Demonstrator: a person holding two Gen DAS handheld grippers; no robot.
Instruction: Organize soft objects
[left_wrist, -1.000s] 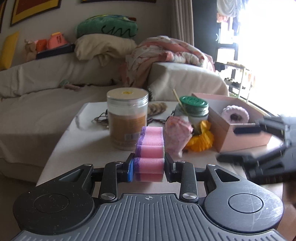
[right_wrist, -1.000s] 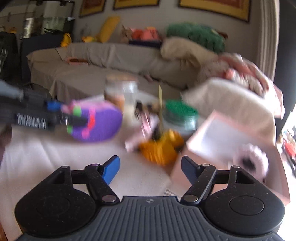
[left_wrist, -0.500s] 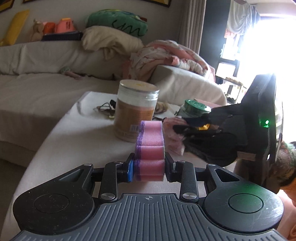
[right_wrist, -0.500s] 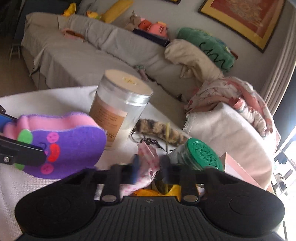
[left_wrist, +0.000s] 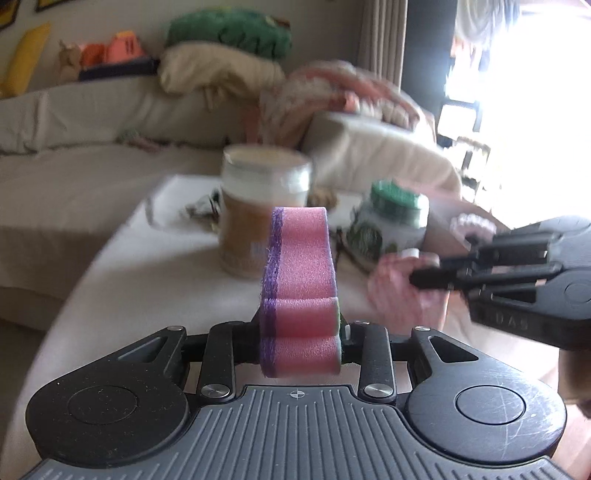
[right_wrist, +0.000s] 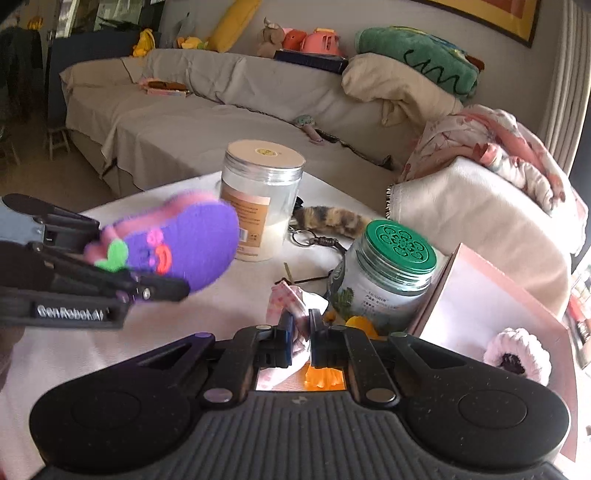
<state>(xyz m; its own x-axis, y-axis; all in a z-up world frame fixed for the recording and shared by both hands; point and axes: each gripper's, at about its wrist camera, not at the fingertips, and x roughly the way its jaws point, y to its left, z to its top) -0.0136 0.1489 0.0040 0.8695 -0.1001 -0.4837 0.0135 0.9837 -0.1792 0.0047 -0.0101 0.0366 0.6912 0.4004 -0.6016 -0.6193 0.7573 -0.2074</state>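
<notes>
On the white-clothed table (right_wrist: 155, 317): tall cream-lidded clear jar (right_wrist: 260, 205), green-lidded glass jar (right_wrist: 388, 273), open pink cardboard box (right_wrist: 491, 295) at right holding a lilac crocheted ring (right_wrist: 517, 354). Left gripper (left_wrist: 301, 328) clamps the pink-and-purple foam toy (left_wrist: 299, 291), raised. Right gripper (right_wrist: 300, 334), open a second ago, now pinches the pink patterned cloth pouch (right_wrist: 288, 306) beside the green-lidded jar.
</notes>
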